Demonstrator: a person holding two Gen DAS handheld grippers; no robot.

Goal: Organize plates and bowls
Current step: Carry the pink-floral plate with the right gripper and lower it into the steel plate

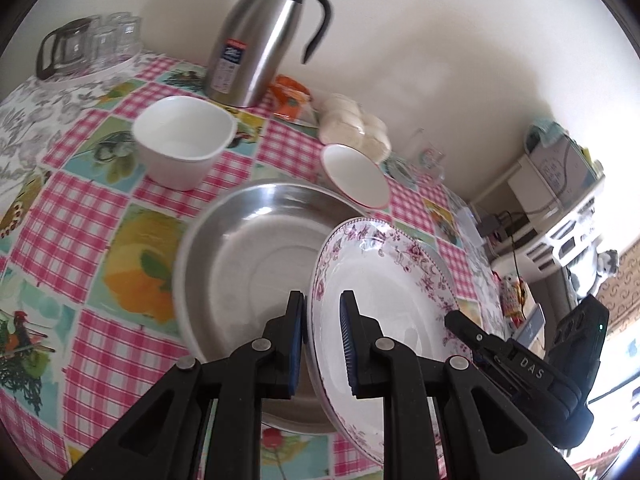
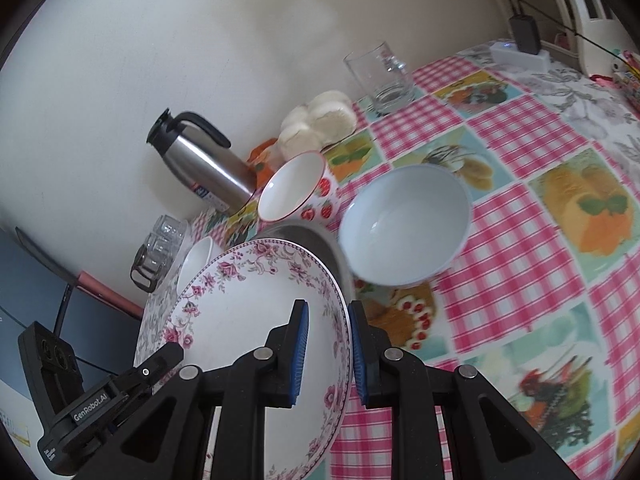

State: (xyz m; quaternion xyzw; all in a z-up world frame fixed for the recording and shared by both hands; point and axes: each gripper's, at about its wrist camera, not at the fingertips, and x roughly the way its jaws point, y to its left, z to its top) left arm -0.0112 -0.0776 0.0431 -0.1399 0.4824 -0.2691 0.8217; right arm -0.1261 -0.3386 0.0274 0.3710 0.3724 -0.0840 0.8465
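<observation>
Both grippers hold one floral plate by opposite rims, above a steel plate on the checked tablecloth. My left gripper is shut on the plate's left rim. My right gripper is shut on its right rim. A white square bowl stands at the back left. A strawberry bowl and a pale blue bowl stand beyond the plate; the strawberry bowl also shows in the left wrist view.
A steel thermos jug, an orange packet and bagged white buns line the wall. A glass mug stands at the back right, a glass pot with tumblers at the back left. A charger lies on the table's far corner.
</observation>
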